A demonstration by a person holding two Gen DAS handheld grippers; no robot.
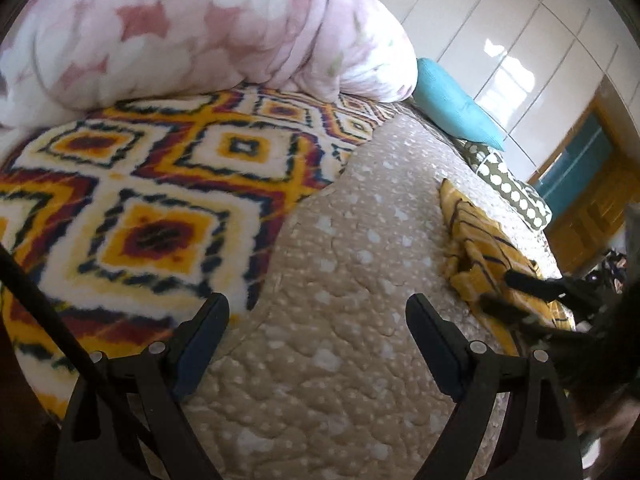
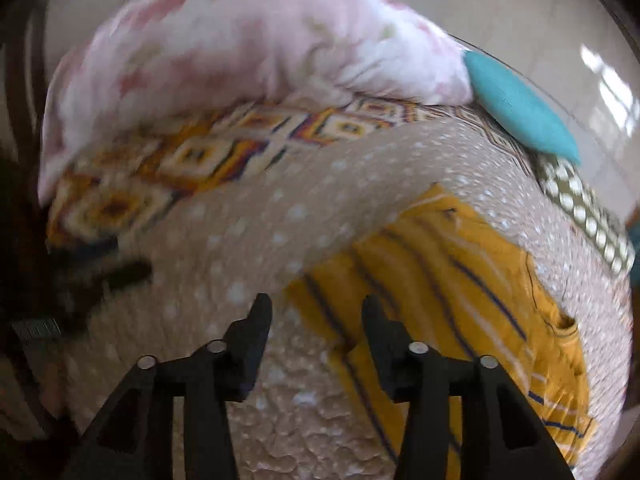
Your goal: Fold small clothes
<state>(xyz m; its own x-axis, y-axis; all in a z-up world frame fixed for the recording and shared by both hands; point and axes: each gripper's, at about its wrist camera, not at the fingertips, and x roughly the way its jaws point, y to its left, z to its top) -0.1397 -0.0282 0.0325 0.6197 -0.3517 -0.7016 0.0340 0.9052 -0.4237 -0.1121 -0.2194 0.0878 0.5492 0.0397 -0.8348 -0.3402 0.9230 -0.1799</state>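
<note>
A small yellow garment with dark and white stripes [image 2: 460,292] lies folded on the beige dotted quilt [image 2: 248,240]. It also shows at the right of the left wrist view [image 1: 480,248]. My right gripper [image 2: 316,308] is open, just above the garment's near left edge, holding nothing. In the left wrist view the right gripper [image 1: 496,292] appears at the garment's near end. My left gripper [image 1: 316,308] is open and empty over bare quilt [image 1: 340,320], left of the garment. It shows blurred at the left of the right wrist view [image 2: 108,276].
A patterned orange, white and dark blanket [image 1: 140,200] covers the left of the bed. A pink floral duvet [image 1: 200,28] is heaped at the back. A teal pillow [image 1: 452,104] and a polka-dot cushion [image 1: 516,188] lie at the back right, by white wardrobe doors [image 1: 520,40].
</note>
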